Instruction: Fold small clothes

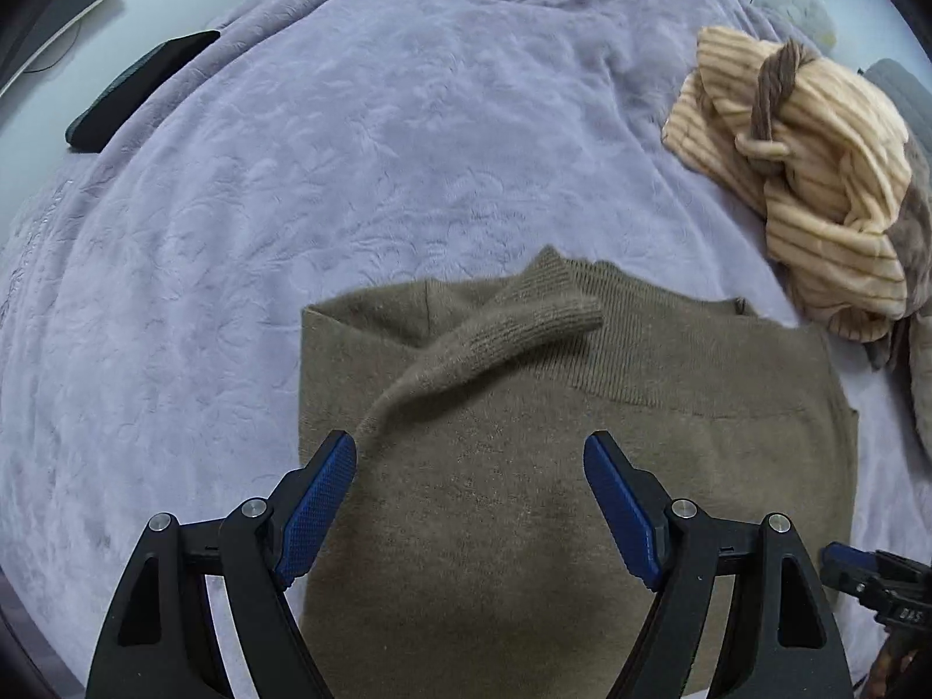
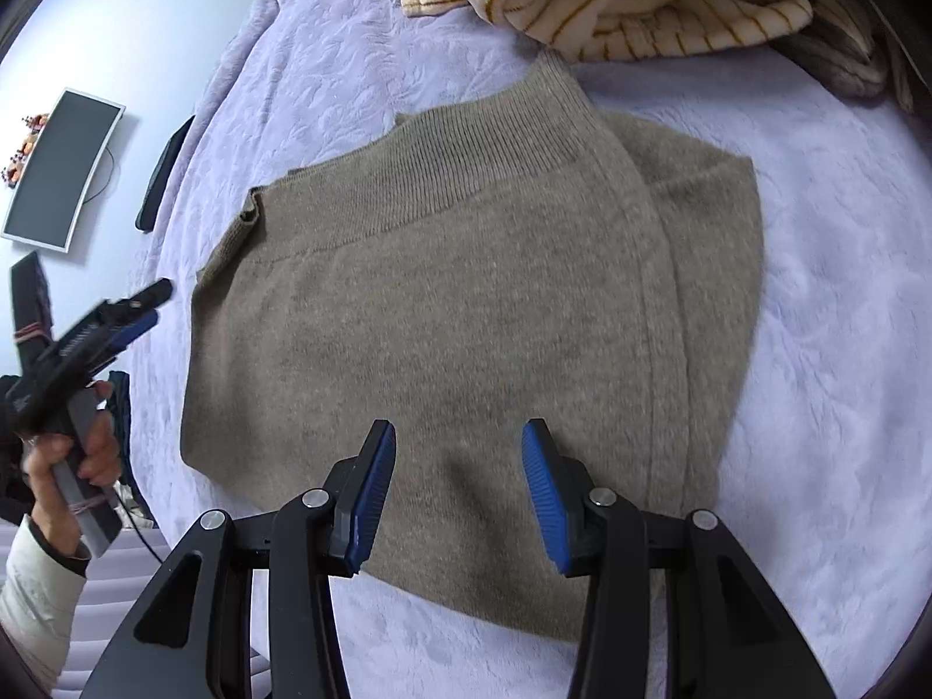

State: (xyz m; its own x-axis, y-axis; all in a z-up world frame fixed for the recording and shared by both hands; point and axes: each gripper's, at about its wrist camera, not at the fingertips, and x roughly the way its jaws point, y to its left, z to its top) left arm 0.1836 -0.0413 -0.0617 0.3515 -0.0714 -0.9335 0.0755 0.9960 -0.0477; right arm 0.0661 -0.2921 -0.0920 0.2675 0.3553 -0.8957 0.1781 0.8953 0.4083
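Note:
A brown knitted sweater lies partly folded on the lavender blanket. One sleeve lies diagonally across its top. My left gripper is open and empty, hovering over the sweater's near part. In the right wrist view the sweater lies flat with its right side folded in. My right gripper is open and empty above its near edge. The left gripper shows there at far left, held in a hand, off the sweater.
A pile of cream striped clothes lies at the right on the blanket; it also shows at the top of the right wrist view. A dark flat object lies at the blanket's left edge. A monitor stands beyond.

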